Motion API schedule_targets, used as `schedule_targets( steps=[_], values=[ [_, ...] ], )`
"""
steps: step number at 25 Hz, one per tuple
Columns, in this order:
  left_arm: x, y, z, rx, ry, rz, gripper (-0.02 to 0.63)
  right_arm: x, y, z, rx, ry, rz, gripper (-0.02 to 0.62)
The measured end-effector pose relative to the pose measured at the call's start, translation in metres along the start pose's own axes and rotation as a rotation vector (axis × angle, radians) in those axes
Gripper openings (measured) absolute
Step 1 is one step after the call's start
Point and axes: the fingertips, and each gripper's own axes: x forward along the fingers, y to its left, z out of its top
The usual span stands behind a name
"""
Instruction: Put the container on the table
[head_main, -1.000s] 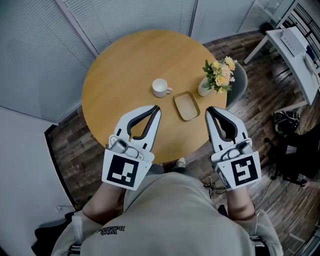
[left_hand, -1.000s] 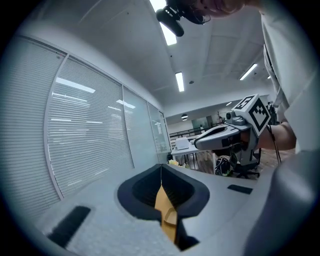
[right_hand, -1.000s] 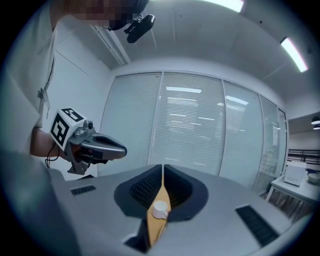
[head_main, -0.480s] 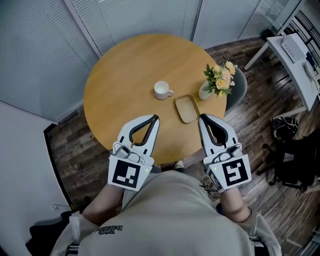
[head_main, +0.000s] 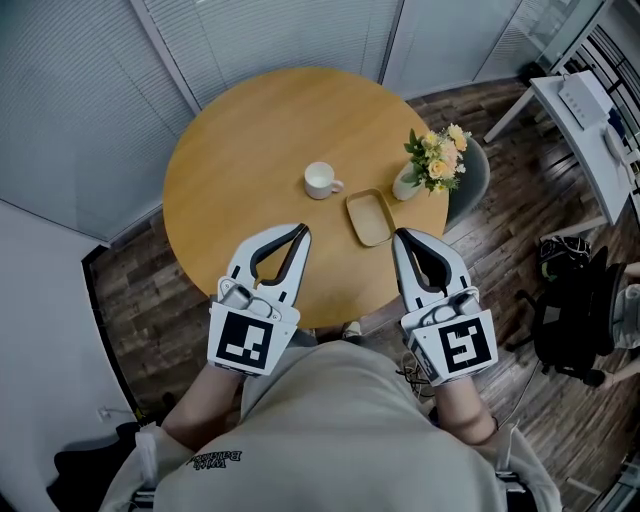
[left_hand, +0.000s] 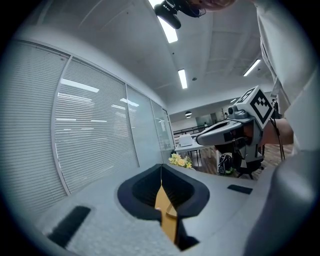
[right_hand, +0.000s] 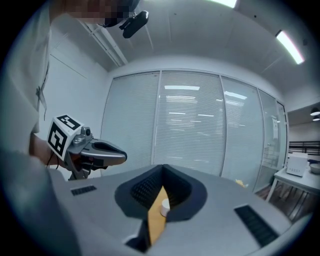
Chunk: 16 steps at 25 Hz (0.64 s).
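Left gripper (head_main: 300, 231) and right gripper (head_main: 398, 237): jaws closed tip to tip, nothing held, both at lower centre over the near edge of the round wooden table (head_main: 235, 150). The shallow tan rectangular container (head_main: 370, 217) sits on the table at frame centre, just beside the right gripper's tip. A white mug (head_main: 320, 180) is to its upper left and a white vase of yellow flowers (head_main: 428, 160) to its upper right.

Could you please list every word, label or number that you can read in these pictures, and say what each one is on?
On the shirt: a small dark print, too blurred to read.
On the left gripper and right gripper: square black-and-white markers only, no words.
On the cup, container and vase: no text.
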Motion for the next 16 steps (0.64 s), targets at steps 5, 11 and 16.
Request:
schedule_targets(
  steps=[5, 11, 16],
  values=[
    [-0.007, 0.016, 0.0, -0.008, 0.011, 0.04, 0.021, -0.004, -0.012, 0.005, 0.022, -0.021, -0.021, 0.028],
    [-0.013, 0.023, 0.003, -0.004, 0.007, 0.05, 0.021, -0.003, -0.01, 0.012, 0.013, -0.056, -0.026, 0.028],
    [-0.014, 0.021, 0.001, 0.015, 0.006, 0.035, 0.021, -0.001, -0.008, 0.015, 0.007, -0.059, -0.023, 0.028]
  ],
)
